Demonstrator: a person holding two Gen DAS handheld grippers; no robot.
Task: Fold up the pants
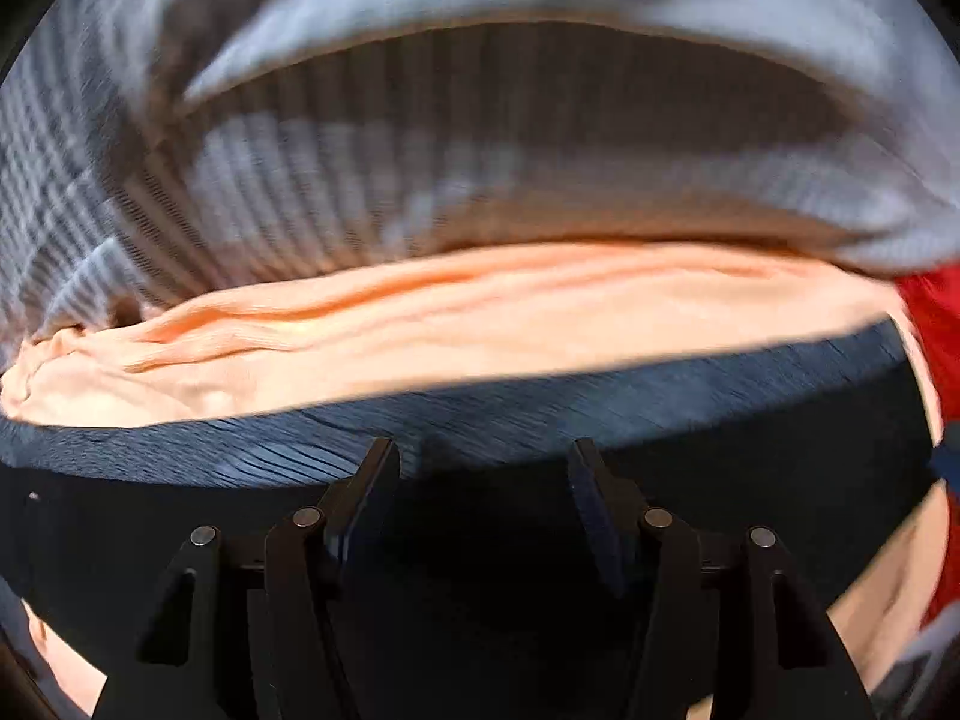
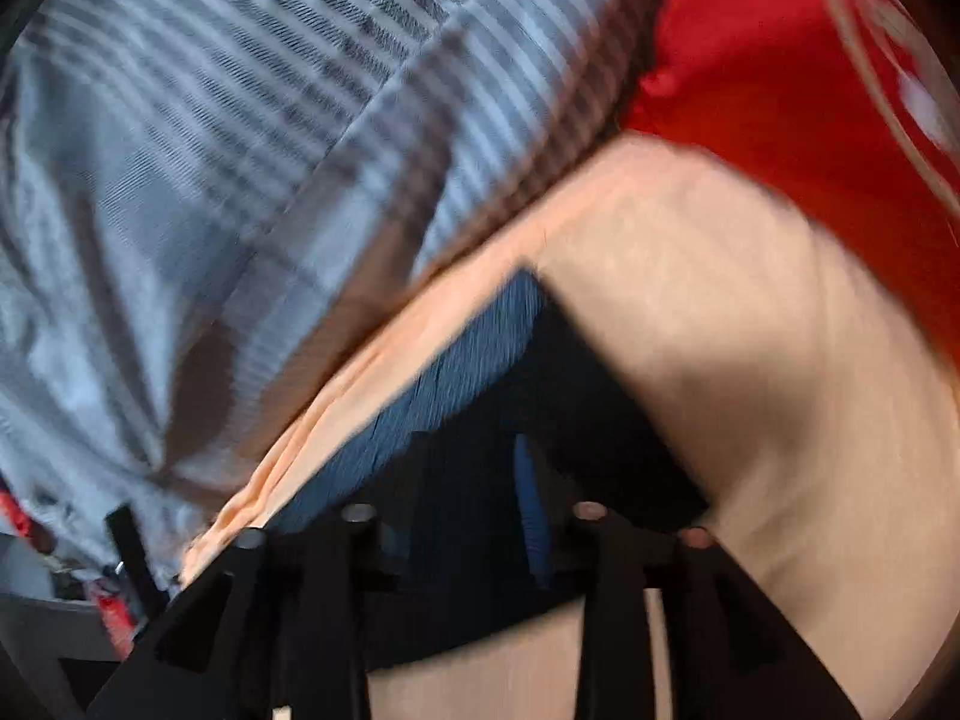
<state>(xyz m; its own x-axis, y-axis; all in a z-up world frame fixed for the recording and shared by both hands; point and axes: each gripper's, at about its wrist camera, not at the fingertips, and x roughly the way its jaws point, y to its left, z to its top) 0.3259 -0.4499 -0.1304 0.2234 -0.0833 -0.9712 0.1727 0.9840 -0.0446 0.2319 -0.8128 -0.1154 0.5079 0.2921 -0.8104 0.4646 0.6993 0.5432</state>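
Dark navy ribbed pants (image 1: 540, 414) lie right in front of my left gripper (image 1: 483, 462), on top of a peach cloth (image 1: 480, 324). The left jaws stand apart with dark fabric between and under them; no pinch shows. In the right wrist view the same dark pants (image 2: 474, 354) lie under my right gripper (image 2: 474, 480), whose fingers stand apart over the fabric. The peach cloth (image 2: 720, 312) spreads around them. Both views are blurred by motion.
A grey-and-white striped sheet (image 1: 360, 180) lies beyond the peach cloth and also shows in the right wrist view (image 2: 240, 120). A red cloth (image 2: 780, 78) lies at the upper right and at the left view's right edge (image 1: 936, 318). Clutter sits at lower left (image 2: 72, 588).
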